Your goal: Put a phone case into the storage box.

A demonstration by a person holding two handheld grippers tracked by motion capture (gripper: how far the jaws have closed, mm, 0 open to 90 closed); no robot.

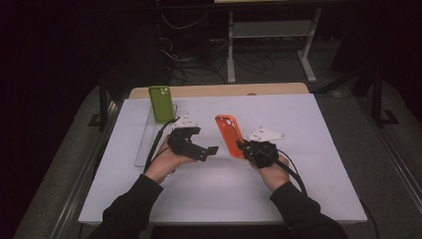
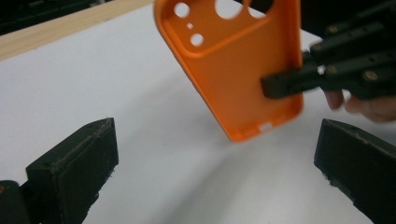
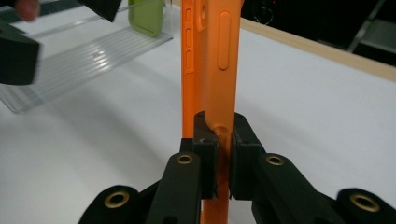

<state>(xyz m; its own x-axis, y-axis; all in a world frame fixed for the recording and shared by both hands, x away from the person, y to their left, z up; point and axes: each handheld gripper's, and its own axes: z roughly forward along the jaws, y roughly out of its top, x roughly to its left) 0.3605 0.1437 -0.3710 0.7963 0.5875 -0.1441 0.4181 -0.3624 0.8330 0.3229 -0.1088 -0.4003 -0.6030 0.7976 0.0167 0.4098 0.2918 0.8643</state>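
An orange phone case point(image 1: 229, 134) is held off the white table, tilted, with my right gripper point(image 1: 243, 147) shut on its side wall near the lower end. In the right gripper view the case point(image 3: 217, 60) stands edge-on and the two pads pinch its wall point(image 3: 223, 154). My left gripper point(image 1: 209, 151) is open just to the left of the case and points toward it. The left gripper view looks into the hollow inside of the case point(image 2: 238, 70), beyond the wide-apart jaws and not between them. A green phone case point(image 1: 161, 103) stands upright in a clear rack point(image 1: 148, 135).
The clear ribbed rack point(image 3: 70, 65) lies along the left side of the white table point(image 1: 298, 164), with the green case point(image 3: 147, 16) at its far end. A wooden strip point(image 1: 224, 90) borders the table's far edge. Dark floor, cables and a desk frame lie beyond.
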